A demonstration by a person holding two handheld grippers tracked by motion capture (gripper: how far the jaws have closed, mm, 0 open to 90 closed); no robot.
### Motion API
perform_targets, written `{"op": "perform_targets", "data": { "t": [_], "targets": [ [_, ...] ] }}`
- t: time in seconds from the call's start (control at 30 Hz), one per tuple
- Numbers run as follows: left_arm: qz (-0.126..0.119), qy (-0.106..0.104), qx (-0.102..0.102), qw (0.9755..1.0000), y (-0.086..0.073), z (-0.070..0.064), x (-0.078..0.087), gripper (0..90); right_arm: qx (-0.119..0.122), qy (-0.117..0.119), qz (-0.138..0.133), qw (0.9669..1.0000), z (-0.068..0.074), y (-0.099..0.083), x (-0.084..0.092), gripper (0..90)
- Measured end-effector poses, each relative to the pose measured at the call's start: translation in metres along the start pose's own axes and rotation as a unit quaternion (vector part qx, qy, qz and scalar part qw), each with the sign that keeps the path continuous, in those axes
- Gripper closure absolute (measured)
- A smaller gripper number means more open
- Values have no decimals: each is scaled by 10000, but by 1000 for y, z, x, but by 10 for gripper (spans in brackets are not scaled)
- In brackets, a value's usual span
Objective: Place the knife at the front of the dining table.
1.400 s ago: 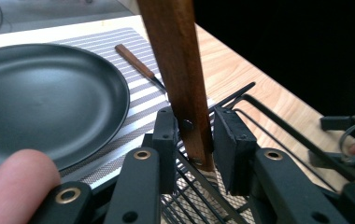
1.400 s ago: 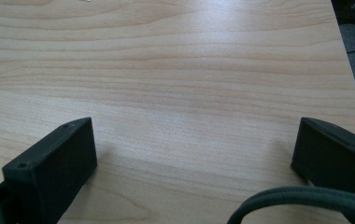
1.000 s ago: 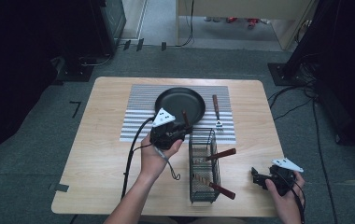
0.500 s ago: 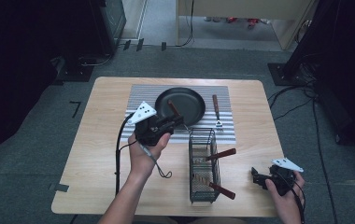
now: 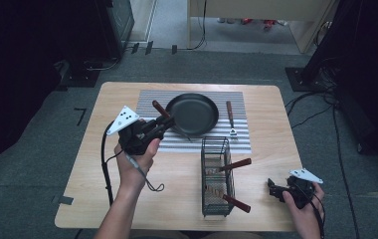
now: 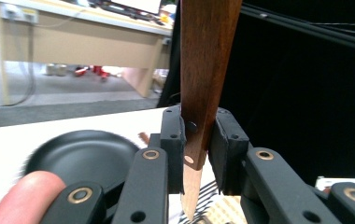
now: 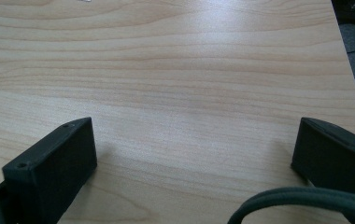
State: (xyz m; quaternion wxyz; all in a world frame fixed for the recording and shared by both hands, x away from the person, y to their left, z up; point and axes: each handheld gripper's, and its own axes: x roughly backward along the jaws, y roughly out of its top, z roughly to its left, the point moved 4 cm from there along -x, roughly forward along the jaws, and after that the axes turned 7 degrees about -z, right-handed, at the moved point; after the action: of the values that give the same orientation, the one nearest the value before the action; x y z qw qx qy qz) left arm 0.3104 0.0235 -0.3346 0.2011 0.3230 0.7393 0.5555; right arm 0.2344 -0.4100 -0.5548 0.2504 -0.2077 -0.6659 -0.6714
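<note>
Clamped in the left gripper (image 5: 164, 123) is a wooden-handled utensil (image 6: 203, 84), held above the striped mat (image 5: 236, 144) beside the black pan (image 5: 192, 113). Two utensils already stand in the wire basket (image 5: 216, 179); a fork (image 5: 231, 119) remains — likely next. Spread wide, the right gripper (image 5: 275, 190) rests on the wooden table (image 7: 189, 70), with grey carpet around.

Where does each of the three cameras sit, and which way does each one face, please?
High view: above the person's side, facing forward and down on the table; both forearms enter below.
Left gripper view: on the left gripper, facing along jaws clamping a wooden handle; a fingertip shows.
Right gripper view: on the right gripper, facing down at bare tabletop.
Shared: the pan.
</note>
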Motion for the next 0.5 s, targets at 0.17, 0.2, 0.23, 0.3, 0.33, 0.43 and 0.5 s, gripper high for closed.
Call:
{"op": "perform_targets", "data": {
  "t": [0.17,0.2,0.23,0.3,0.33,0.43,0.5],
  "targets": [
    [88,368,113,9992,-11,27,13,772,2,2,-2,10000,0,0,0,0],
    [88,368,113,9992,-11,27,13,773,2,2,-2,10000,0,0,0,0],
    [108,461,91,9988,-13,31,15,773,-5,-1,0,10000,0,0,0,0],
    [158,630,60,9979,-18,39,19,773,-10,2,6,10000,0,0,0,0],
    [191,716,53,9972,-21,43,20,773,-10,2,6,10000,0,0,0,0],
    [357,1002,73,9943,-32,59,25,772,1,1,1,10000,0,0,0,0],
    [413,1099,53,9931,-35,64,26,773,-9,0,3,10000,0,0,0,0]
  ]
}}
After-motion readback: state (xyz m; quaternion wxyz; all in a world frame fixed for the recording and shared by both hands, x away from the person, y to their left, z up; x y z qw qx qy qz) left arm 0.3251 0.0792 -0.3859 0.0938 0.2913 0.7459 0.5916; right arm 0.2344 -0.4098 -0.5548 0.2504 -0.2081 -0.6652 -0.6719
